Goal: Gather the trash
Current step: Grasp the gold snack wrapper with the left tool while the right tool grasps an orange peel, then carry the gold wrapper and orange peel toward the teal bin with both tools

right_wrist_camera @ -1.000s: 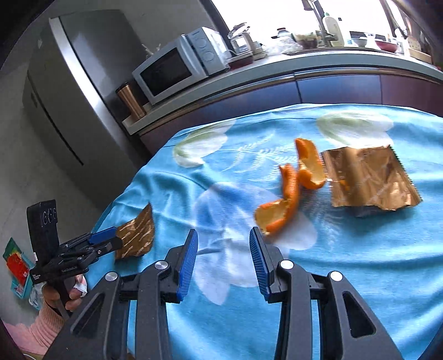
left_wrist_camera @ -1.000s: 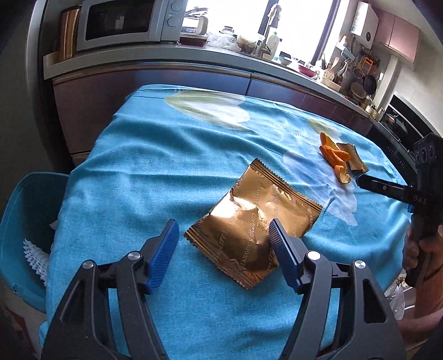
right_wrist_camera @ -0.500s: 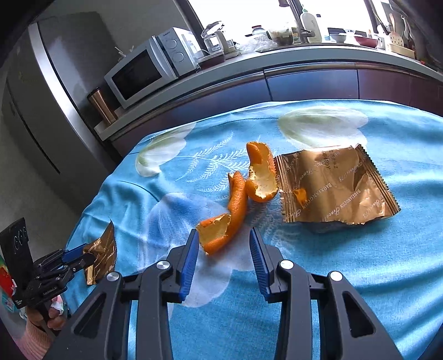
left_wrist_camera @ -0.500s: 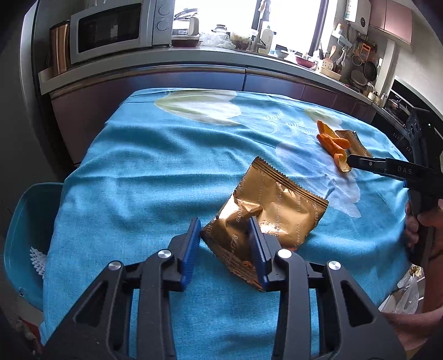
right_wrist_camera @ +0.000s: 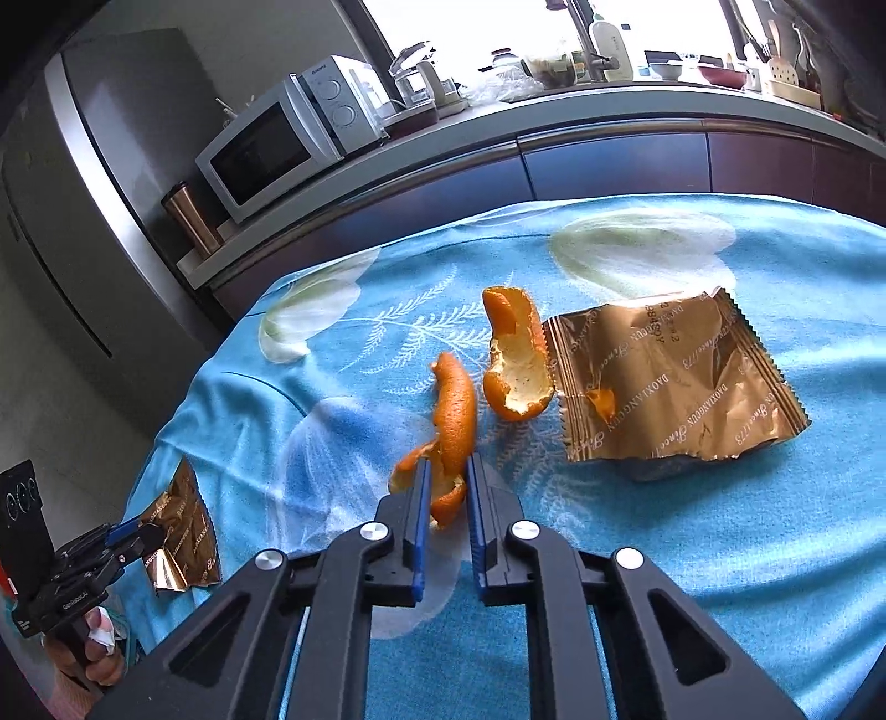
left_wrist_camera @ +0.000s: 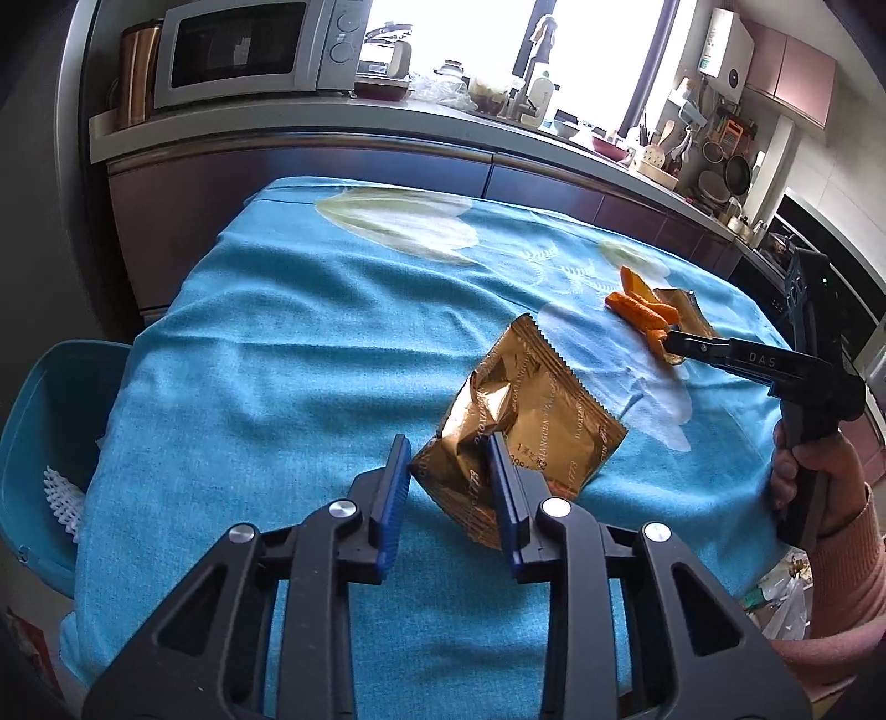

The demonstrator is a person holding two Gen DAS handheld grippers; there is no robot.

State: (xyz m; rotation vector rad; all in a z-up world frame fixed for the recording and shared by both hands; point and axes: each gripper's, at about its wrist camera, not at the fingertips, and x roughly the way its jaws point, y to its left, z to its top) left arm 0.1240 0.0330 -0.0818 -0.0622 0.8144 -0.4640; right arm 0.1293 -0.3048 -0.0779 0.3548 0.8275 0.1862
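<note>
A crumpled gold snack wrapper lies on the blue tablecloth; my left gripper is shut on its near corner, which is pinched and lifted. It also shows in the right wrist view. My right gripper is shut on the near end of a long orange peel strip. A second curled orange peel and a second gold wrapper lie just beyond it. In the left wrist view the right gripper sits at the peels.
A teal bin with white foam netting inside stands off the table's left edge. A kitchen counter with a microwave, a copper cup and dishes runs behind the table. A fridge stands at the left.
Both grippers have closed: the left on the gold wrapper's corner, crumpling it, the right on the orange peel strip after moving forward to it.
</note>
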